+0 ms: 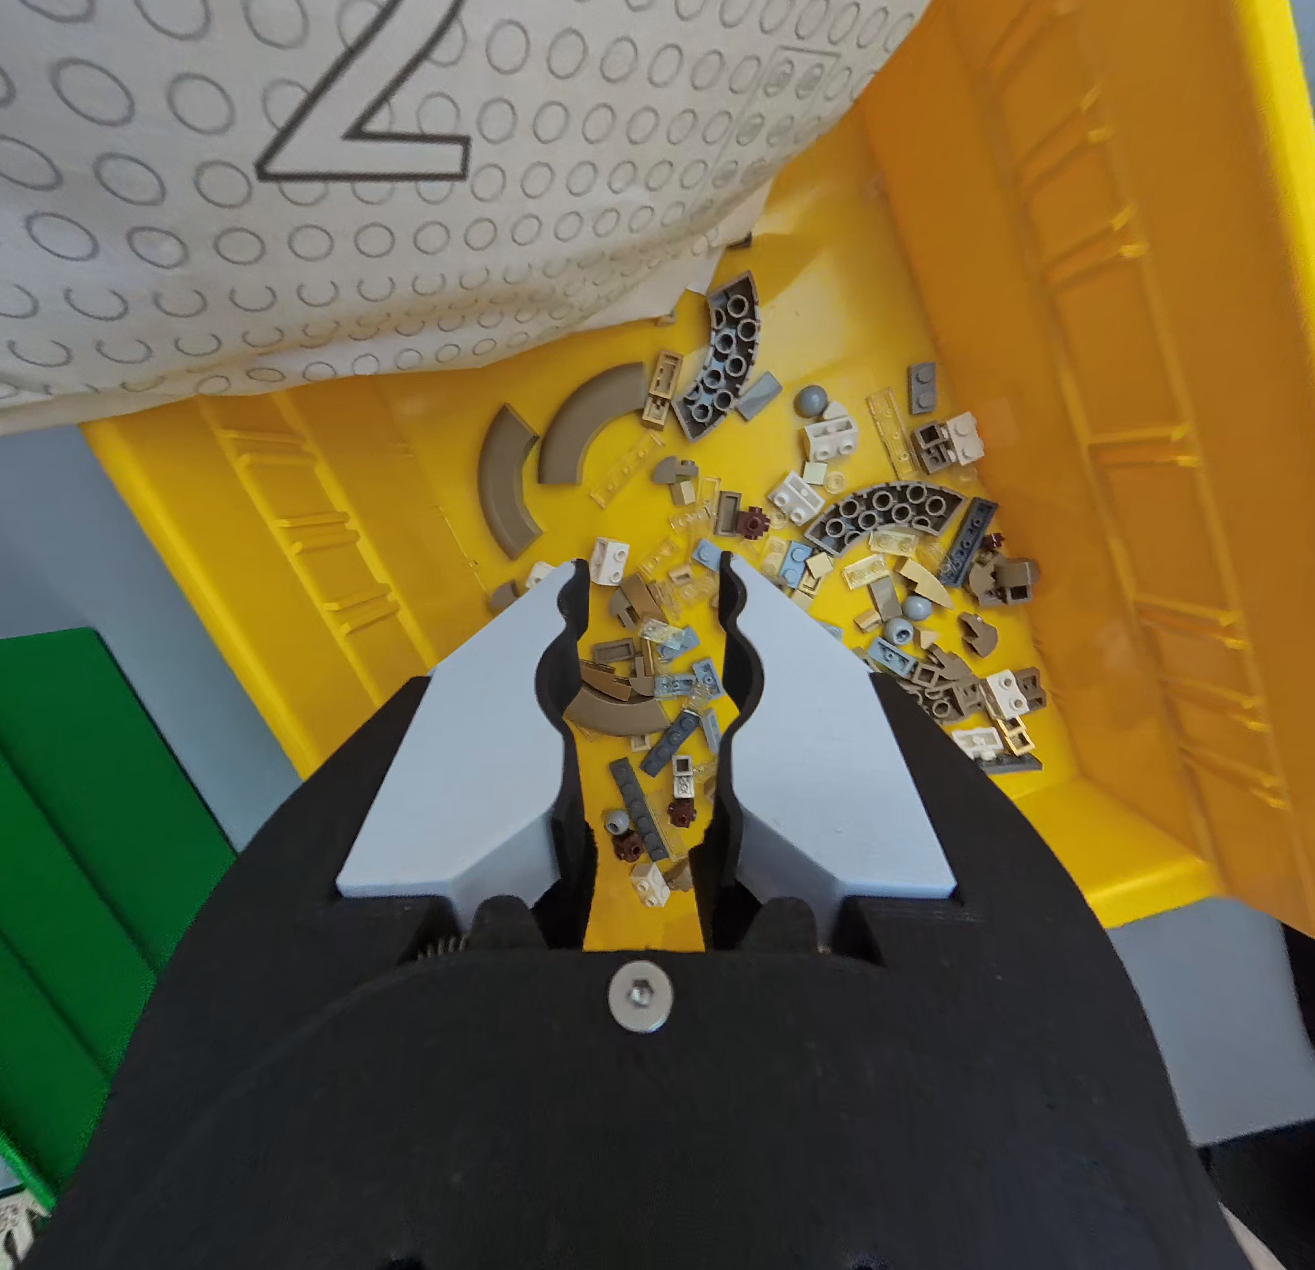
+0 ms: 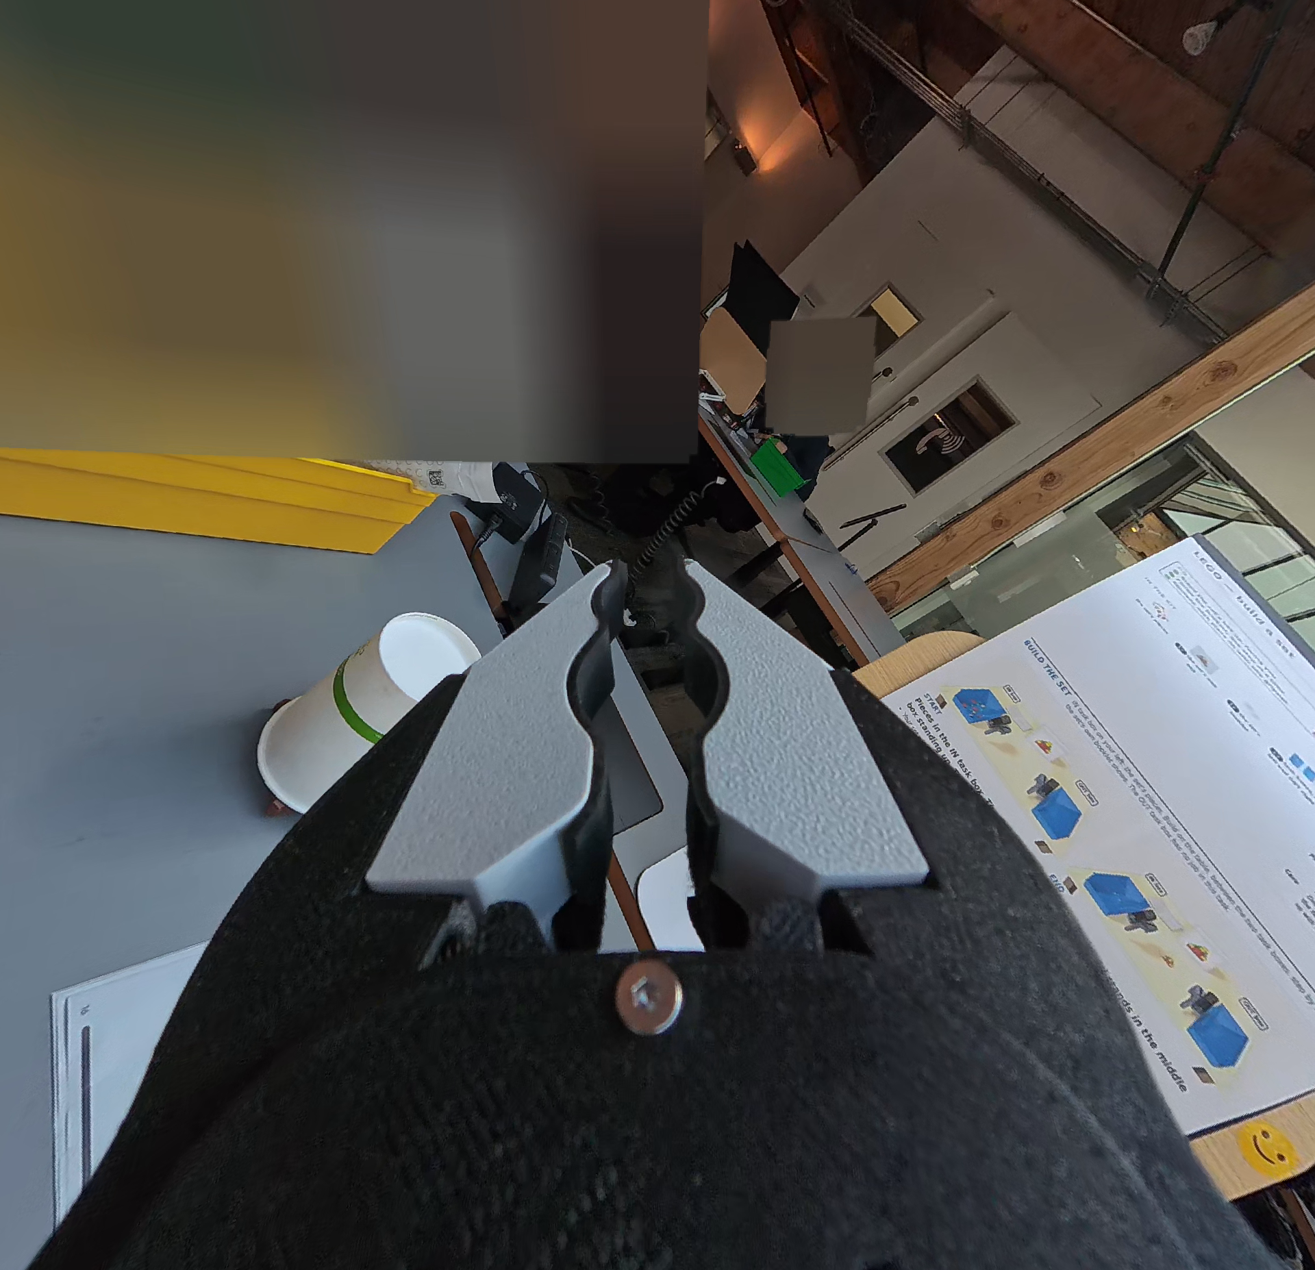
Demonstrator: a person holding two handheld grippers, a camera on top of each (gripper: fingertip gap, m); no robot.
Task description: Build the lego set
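Lego pieces point(image 1: 818, 595) in bin point(image 1: 1067, 310), under bag point(image 1: 284, 168)

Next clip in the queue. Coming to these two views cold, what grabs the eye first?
The bright yellow bin fills the left wrist view, with small tan, grey and white lego pieces scattered over its floor and the open left tongs poised above them. A pale paper bag printed with circles hangs over the bin's upper left. In the right wrist view, the right tongs are empty, beside a tipped white paper cup on the grey table.

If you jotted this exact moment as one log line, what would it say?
left gripper: open, above loose bricks in yellow bin | paper bag: over bin | right gripper: open, empty, beside paper cup
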